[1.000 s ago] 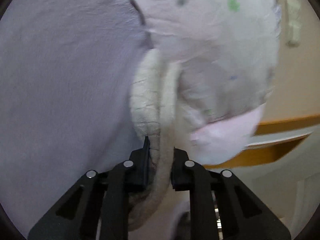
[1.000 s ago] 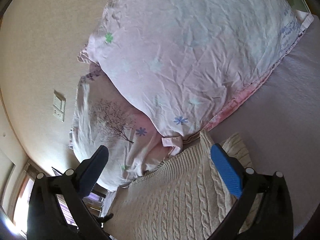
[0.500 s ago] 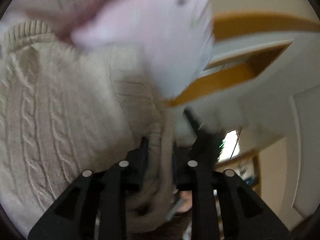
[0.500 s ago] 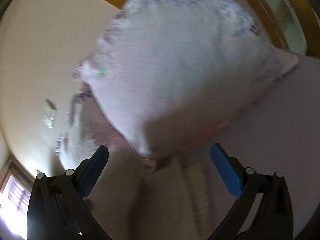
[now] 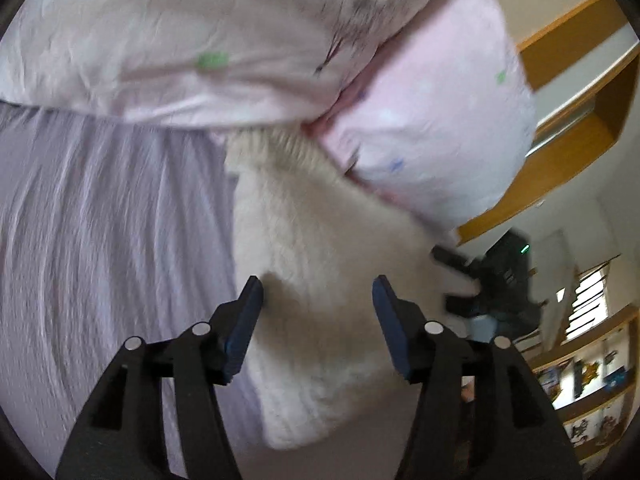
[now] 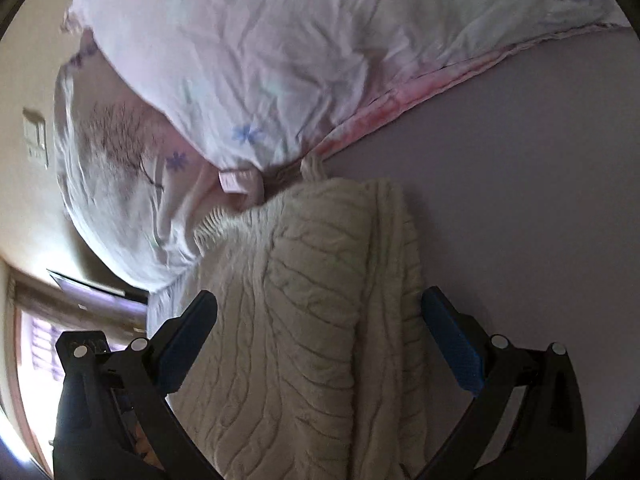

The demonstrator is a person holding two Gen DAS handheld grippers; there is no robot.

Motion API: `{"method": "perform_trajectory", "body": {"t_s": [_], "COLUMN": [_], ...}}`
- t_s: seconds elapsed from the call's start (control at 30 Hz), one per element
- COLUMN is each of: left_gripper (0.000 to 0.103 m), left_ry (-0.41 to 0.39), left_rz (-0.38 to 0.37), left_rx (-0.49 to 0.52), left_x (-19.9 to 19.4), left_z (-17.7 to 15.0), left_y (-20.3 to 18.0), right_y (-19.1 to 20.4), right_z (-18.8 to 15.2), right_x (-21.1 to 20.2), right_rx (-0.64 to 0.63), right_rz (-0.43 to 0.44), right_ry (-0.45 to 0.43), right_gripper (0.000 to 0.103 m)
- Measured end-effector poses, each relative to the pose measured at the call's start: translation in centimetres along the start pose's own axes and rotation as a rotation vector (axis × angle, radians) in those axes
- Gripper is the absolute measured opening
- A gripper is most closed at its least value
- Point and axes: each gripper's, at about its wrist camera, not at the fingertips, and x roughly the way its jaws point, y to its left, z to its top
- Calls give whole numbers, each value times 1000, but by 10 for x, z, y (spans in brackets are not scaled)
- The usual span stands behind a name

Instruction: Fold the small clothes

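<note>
A cream cable-knit sweater (image 6: 320, 320) lies folded on the lilac bed sheet (image 6: 520, 200), its far end tucked against the pillows. It also shows in the left wrist view (image 5: 320, 272), blurred. My left gripper (image 5: 318, 300) is open and empty, its jaws hovering over the sweater. My right gripper (image 6: 318, 320) is open and empty, its jaws spread on either side of the sweater. The right gripper also appears at the far right of the left wrist view (image 5: 496, 288).
Two pink floral pillows (image 6: 280, 60) lie stacked at the head of the bed, also in the left wrist view (image 5: 240, 40). A wooden shelf (image 5: 568, 128) and bookshelves (image 5: 592, 392) are to the right. A wall switch (image 6: 35, 136) and a window (image 6: 36, 344) are at left.
My left gripper was shut on the sweater's edge; it has let go and now stands open above the laid-down sweater. My right gripper stayed open and swung back over the sweater.
</note>
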Motion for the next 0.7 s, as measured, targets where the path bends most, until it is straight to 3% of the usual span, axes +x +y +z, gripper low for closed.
{"method": "perform_trajectory", "body": {"t_s": [0.13, 0.23, 0.27, 0.33, 0.4, 0.47, 0.5, 0.6, 0.67, 0.7], "left_gripper": [66, 69, 69, 60, 40, 36, 36, 36, 39, 42], "left_ry": [28, 35, 44, 48, 50, 58, 49, -43, -97, -111], "left_rz": [71, 51, 21, -35, -82, -173, -182, -114, -2, 63], "left_rx": [28, 4, -20, -58, -71, -90, -78, 25, 68, 79], "left_x": [17, 35, 42, 32, 25, 6, -6, -57, -79, -83], "left_z": [-6, -6, -7, -11, -8, -5, -6, -11, -15, -18], "left_y": [-2, -6, -3, 15, 23, 31, 32, 35, 45, 51], "right_y": [3, 7, 7, 5, 8, 16, 22, 51, 73, 86], "right_z": [-4, -7, -7, -8, -6, -9, -12, -26, -37, -45], "right_x": [4, 8, 10, 14, 10, 4, 5, 23, 41, 54], "right_rx": [-36, -71, -74, -54, -60, -69, -79, -154, -225, -279], "right_rz": [-7, -43, -45, 19, 46, 142, 198, 285, 262, 200], "right_ry": [-15, -22, -23, -9, -25, -33, -15, 78, 128, 164], "right_gripper": [100, 73, 56, 46, 42, 40, 39, 39, 41, 46]}}
